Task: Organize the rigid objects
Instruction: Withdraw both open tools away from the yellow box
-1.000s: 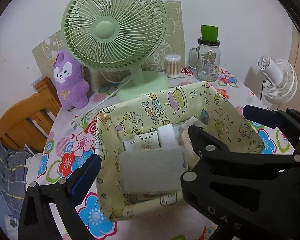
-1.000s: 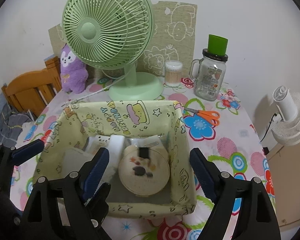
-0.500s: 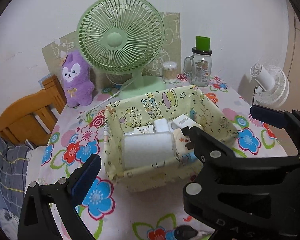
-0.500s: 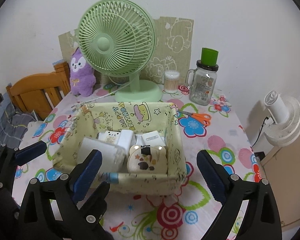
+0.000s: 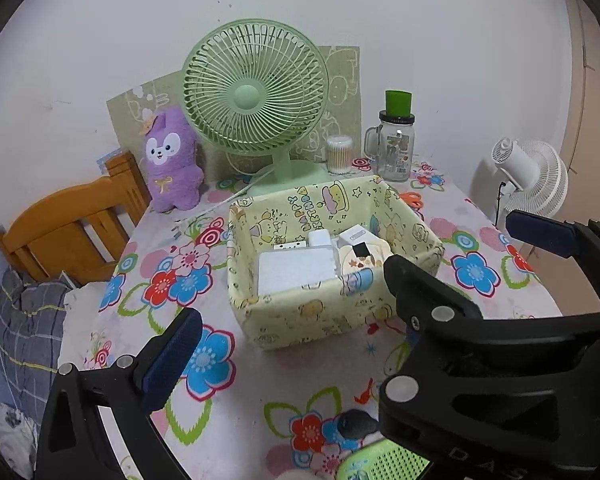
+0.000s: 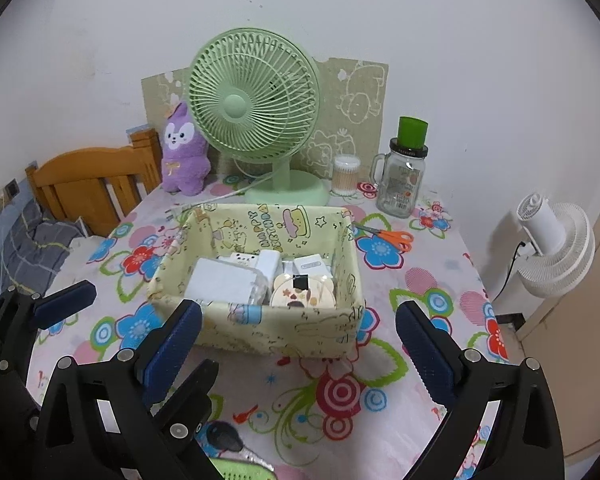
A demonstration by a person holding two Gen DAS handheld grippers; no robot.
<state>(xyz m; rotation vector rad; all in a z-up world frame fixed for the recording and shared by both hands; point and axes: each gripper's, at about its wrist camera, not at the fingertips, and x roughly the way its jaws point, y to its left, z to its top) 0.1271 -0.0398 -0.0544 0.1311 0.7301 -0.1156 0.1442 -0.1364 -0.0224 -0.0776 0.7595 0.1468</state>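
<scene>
1. Your right gripper (image 6: 296,332) stands wide open with nothing between its blue pads; its jaws have just been spreading further.
2. Your left gripper (image 5: 348,276) is also spread wide and holds nothing. In its own view its right finger is partly covered by the black body of the right gripper, so only the blue tip shows.
3. The fabric storage box (image 6: 260,328) sits on the flowered tablecloth (image 6: 380,432) just ahead of both grippers, its near wall between the right gripper's pads but beyond them. Its long axis runs across your right-wrist view; in the left-wrist view it looks turned, one corner towards you.
4. Inside, nearest you on the left, a white rectangular block (image 6: 224,282) lies flat, long side across the box. Just right of it, a round cartoon-printed case (image 6: 302,292) leans against the right wall, a black tag on its upper face.
5. Behind them, white chargers and plugs (image 6: 274,262) are packed close; they overlap, so you cannot count them or tell how each one points.
6. Below your right gripper, a dark key fob (image 6: 222,438) and a green perforated thing (image 6: 240,470) are cut off by the frame edge and hard to identify.
7. Beyond the box stand a green desk fan (image 6: 256,108) and a glass jar mug (image 6: 402,178), with orange-handled scissors (image 6: 388,235) lying right of the box's far corner.
</scene>
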